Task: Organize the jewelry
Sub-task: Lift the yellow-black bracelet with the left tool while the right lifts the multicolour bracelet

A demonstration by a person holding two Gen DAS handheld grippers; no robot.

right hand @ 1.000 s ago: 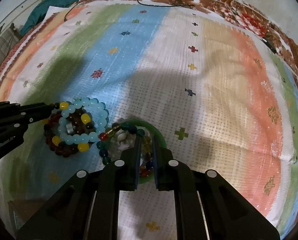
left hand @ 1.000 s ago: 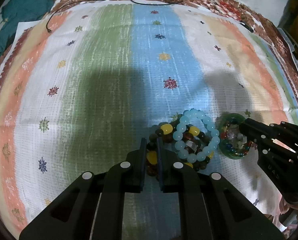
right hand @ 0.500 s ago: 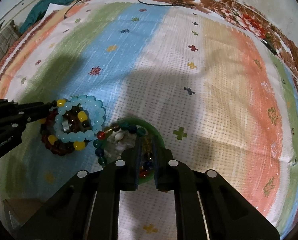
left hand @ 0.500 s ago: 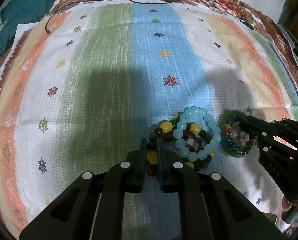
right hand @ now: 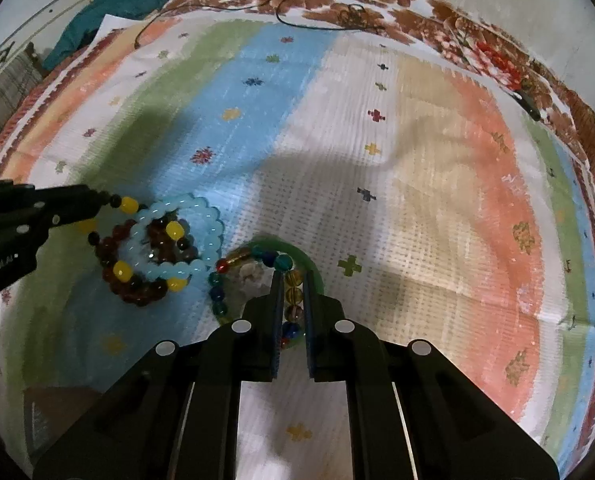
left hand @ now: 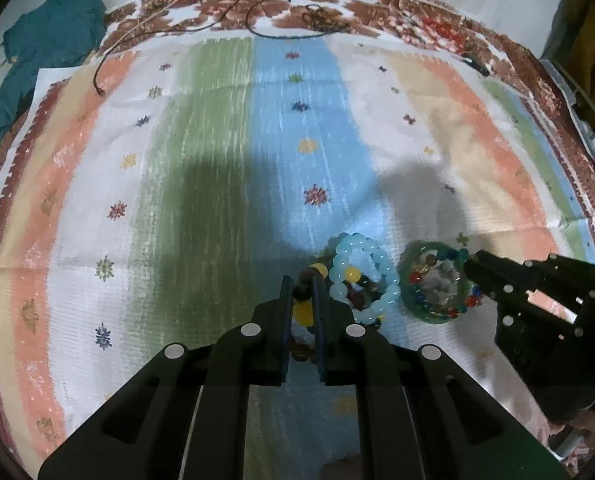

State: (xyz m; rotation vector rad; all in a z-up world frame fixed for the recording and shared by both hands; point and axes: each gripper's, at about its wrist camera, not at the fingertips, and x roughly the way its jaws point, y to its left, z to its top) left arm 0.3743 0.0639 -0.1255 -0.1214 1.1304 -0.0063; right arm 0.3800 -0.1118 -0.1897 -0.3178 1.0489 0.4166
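The left claw [left hand: 300,292] was clamped on the brown-and-yellow bead bracelet [right hand: 137,280], lower centre of its view, its fingers hiding part of the strand. Partial lettering on its body was cut off at the frame edge. The right claw [right hand: 293,292] pinched the multicoloured bead strand [right hand: 293,280] over a green bangle [right hand: 313,268]. A pale blue bracelet [left hand: 361,276] lay between them on the striped cloth [left hand: 217,160]. Far upper left, a teal garment [left hand: 37,40] was partly out of frame.

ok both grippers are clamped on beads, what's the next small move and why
Probably lift the left gripper gently, since it is shut on the brown-and-yellow bracelet, which is tangled with the pale blue bracelet, while the right gripper pins the multicolour bracelet on the green bangle.
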